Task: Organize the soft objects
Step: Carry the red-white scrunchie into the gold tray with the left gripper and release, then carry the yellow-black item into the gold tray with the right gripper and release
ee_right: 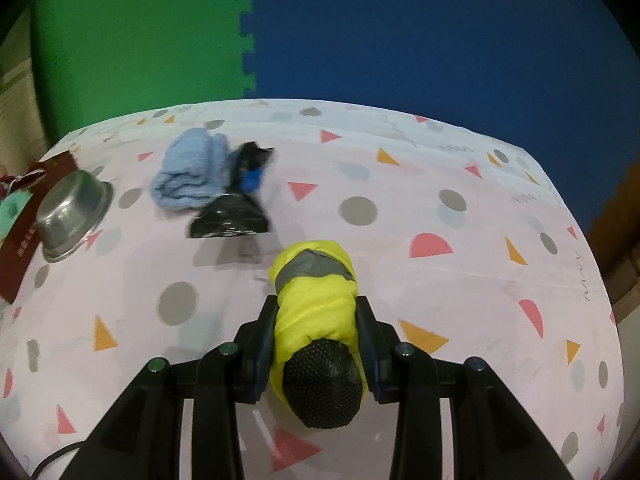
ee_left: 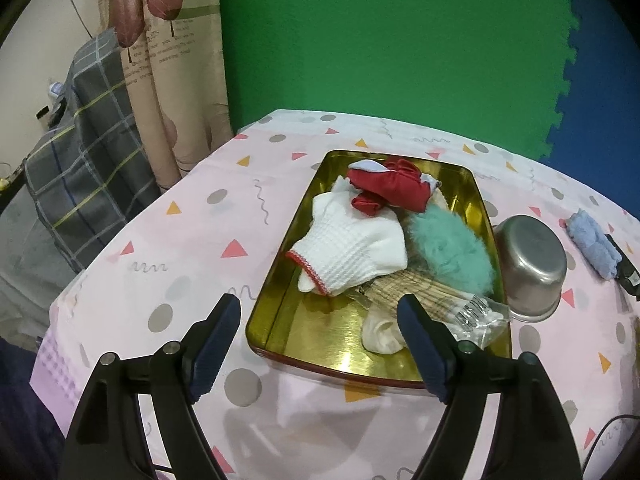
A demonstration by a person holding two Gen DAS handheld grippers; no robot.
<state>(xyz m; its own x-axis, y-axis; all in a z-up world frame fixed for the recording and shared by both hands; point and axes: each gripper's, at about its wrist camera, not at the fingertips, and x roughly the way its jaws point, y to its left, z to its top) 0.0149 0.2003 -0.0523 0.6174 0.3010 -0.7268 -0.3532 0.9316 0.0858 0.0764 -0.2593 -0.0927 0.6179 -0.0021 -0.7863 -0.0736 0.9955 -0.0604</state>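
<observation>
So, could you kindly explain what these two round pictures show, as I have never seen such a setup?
A person holds a two-finger gripper in each hand, each carrying a fisheye camera looking along its fingers. The left gripper is open above a gold tray holding a white glove, red cloth and teal fluffy piece. The right gripper is shut on a rolled yellow bundle. Also on the patterned tablecloth: a metal bowl, blue towel and black object.
</observation>
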